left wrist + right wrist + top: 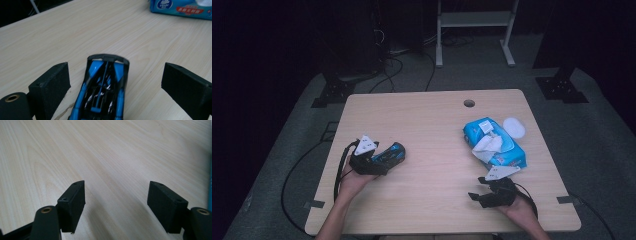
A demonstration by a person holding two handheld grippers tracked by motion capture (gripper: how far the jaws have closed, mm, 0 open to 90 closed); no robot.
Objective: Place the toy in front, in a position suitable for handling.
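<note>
Between matte jaws, glossy blue toy car (103, 87)

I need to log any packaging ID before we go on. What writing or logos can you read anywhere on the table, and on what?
"Vinda", probably: white script in the round logo on the blue wipes pack, blurred, so uncertain.
Red banner on the same pack: white characters, too small to read.
White sticker on the pack's top: too small to read.
Blue toy car: no lettering visible.
</note>
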